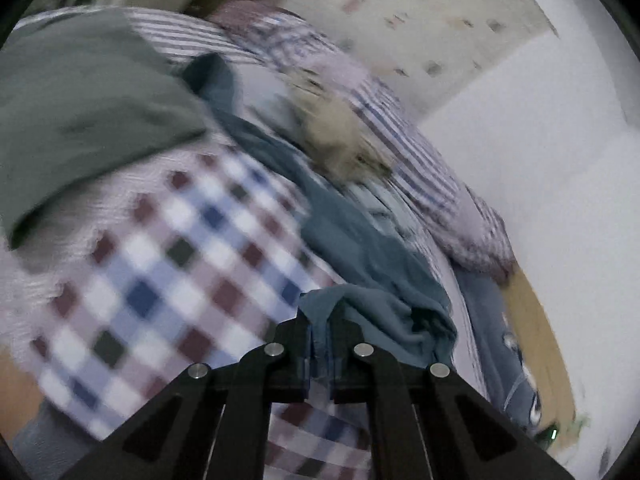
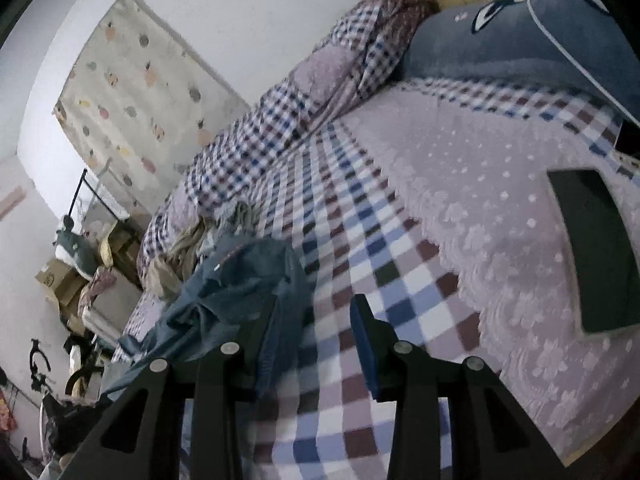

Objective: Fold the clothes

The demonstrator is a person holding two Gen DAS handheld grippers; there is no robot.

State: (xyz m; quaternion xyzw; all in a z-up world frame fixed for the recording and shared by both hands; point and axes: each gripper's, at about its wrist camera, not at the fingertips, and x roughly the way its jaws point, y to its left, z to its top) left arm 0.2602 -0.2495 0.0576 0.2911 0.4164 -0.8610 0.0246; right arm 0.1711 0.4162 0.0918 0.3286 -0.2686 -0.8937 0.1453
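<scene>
Here your left gripper (image 1: 320, 332) is clamped on a fold of the teal garment (image 1: 360, 264), jaws pressed together with cloth bunched between them. From there the garment trails toward 12 o'clock across the checked bedspread (image 1: 160, 280), blurred in the left wrist view; a green cloth (image 1: 80, 120) lies at 10 o'clock and a tan crumpled piece (image 1: 340, 140) at 1 o'clock. Your right gripper (image 2: 316, 320) stands with jaws apart, nothing between them, over the same bedspread (image 2: 380, 240). The teal garment (image 2: 240, 280) is heaped at its 10 o'clock, touching the left finger. A dark flat object (image 2: 596, 248) rests at 3 o'clock, and a blue pillow (image 2: 520, 40) at 1 o'clock.
</scene>
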